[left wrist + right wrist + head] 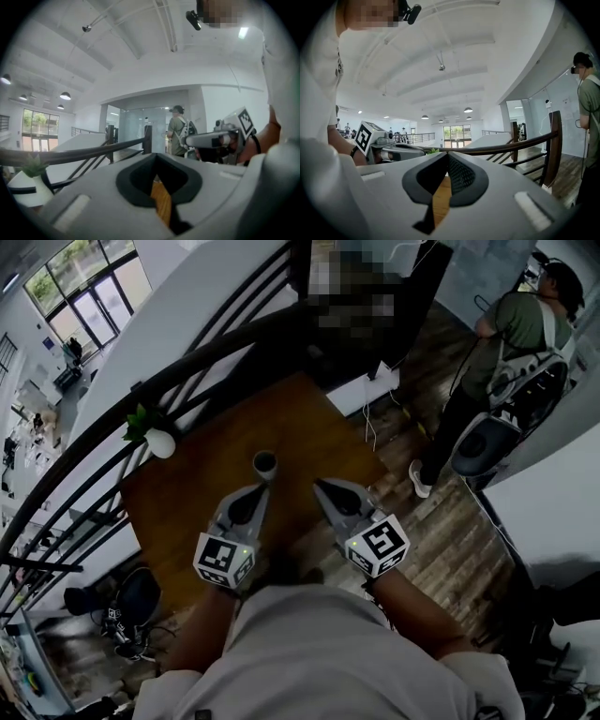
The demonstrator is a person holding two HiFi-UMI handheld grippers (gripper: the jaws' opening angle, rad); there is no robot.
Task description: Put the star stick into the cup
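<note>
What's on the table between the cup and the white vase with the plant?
Nothing. In the head view, the stretch of table between the cup and the white vase is bare brown wood.

**Legible text, labels, brands, numbers, signs: none.**
The only printed matter is black-and-white square code patterns, which are not letters or figures. One set is on the left cube [225, 561] of the left gripper [264, 486], at 7 o'clock in the head view. The other is on the right cube [377, 545] of the right gripper [317, 484], at 5 o'clock. The right cube's pattern shows again at 3 o'clock in the left gripper view, and the left cube's at 9 o'clock in the right gripper view.
</note>
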